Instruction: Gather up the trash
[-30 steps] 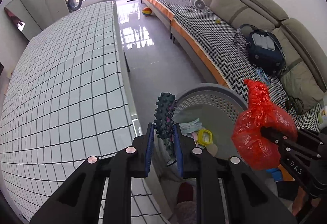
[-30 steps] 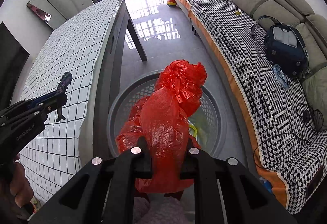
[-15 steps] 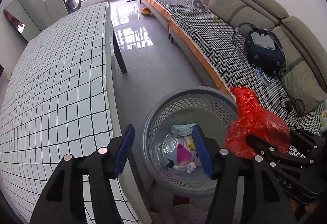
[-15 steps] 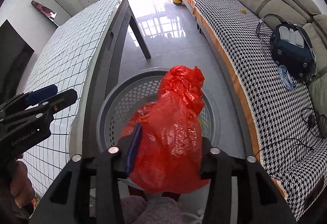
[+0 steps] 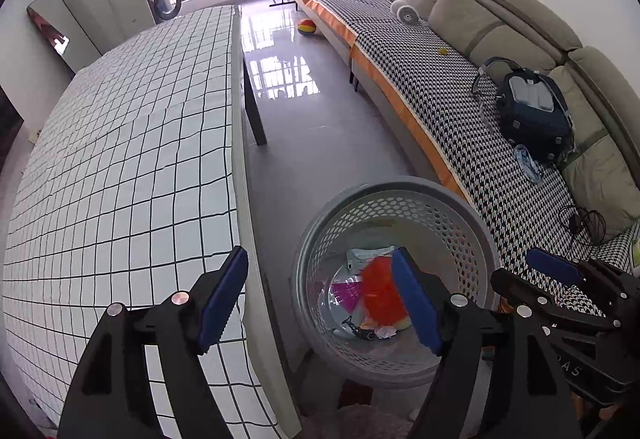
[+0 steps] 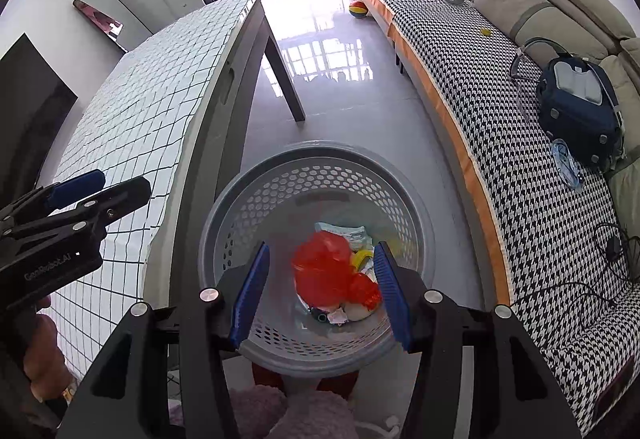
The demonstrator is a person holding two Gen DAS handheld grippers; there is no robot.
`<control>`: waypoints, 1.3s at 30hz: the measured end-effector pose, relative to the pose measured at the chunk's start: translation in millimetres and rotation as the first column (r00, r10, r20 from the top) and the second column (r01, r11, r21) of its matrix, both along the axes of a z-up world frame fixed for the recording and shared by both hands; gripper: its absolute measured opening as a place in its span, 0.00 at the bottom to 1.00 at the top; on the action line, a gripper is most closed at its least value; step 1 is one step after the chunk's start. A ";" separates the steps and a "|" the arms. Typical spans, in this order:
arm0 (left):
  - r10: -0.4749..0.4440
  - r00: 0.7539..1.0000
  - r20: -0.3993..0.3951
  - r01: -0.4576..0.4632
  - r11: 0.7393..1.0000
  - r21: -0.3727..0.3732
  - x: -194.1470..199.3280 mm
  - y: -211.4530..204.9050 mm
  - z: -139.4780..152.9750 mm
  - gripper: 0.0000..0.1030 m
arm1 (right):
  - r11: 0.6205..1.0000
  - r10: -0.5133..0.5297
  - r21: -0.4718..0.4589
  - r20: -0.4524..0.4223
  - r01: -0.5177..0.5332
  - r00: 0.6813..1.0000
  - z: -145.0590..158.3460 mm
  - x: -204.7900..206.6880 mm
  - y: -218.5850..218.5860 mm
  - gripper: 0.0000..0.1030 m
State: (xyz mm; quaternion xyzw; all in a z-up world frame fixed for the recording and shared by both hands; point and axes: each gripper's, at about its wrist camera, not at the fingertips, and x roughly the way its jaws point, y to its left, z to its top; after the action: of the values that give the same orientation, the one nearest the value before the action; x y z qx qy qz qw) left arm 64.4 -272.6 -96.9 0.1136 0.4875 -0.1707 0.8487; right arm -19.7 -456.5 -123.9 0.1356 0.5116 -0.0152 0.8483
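Red bag (image 6: 326, 273) lies in the basket (image 6: 316, 165); left gripper (image 5: 320, 297) spreading wider, right gripper (image 6: 320, 289) spread, both empty

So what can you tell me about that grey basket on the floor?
The basket is round, grey and looks like plastic, with a smooth solid rim and walls full of small holes. It stands upright on the shiny grey floor, in the gap between the table with the checked cloth and the long sofa. Inside lie a crumpled red plastic bag, some paper, a yellow ring and other small scraps. Nothing grips it.
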 end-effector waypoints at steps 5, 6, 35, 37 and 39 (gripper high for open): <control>0.014 1.000 0.016 -0.014 1.000 -0.013 -2.4 2.4 8.1 0.75 | 1.000 -0.006 -0.010 0.010 0.006 1.000 5.9 -4.2 3.6 0.52; 0.015 1.000 0.020 -0.015 1.000 -0.015 -3.1 2.6 9.9 0.76 | 1.000 -0.007 -0.012 0.013 0.007 1.000 7.4 -5.2 4.3 0.53; 0.021 0.998 0.056 -0.021 1.000 -0.013 -20.5 3.7 28.3 0.90 | 0.998 -0.048 -0.042 0.047 0.050 0.998 29.8 -30.2 7.1 0.61; 0.026 0.998 0.059 -0.026 1.000 -0.011 -20.9 4.2 28.8 0.91 | 0.998 -0.046 -0.045 0.050 0.048 0.998 31.2 -30.0 8.8 0.61; 0.031 0.998 0.060 -0.030 0.999 -0.012 -21.3 5.6 29.1 0.91 | 0.998 -0.044 -0.050 0.055 0.047 0.998 32.5 -30.1 9.8 0.61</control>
State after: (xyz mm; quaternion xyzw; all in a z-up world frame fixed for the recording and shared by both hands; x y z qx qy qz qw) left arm 43.1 -266.9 -67.9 0.1065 0.4624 -0.1570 0.8661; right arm -49.8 -446.7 -91.4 0.1255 0.4848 -0.0439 0.8644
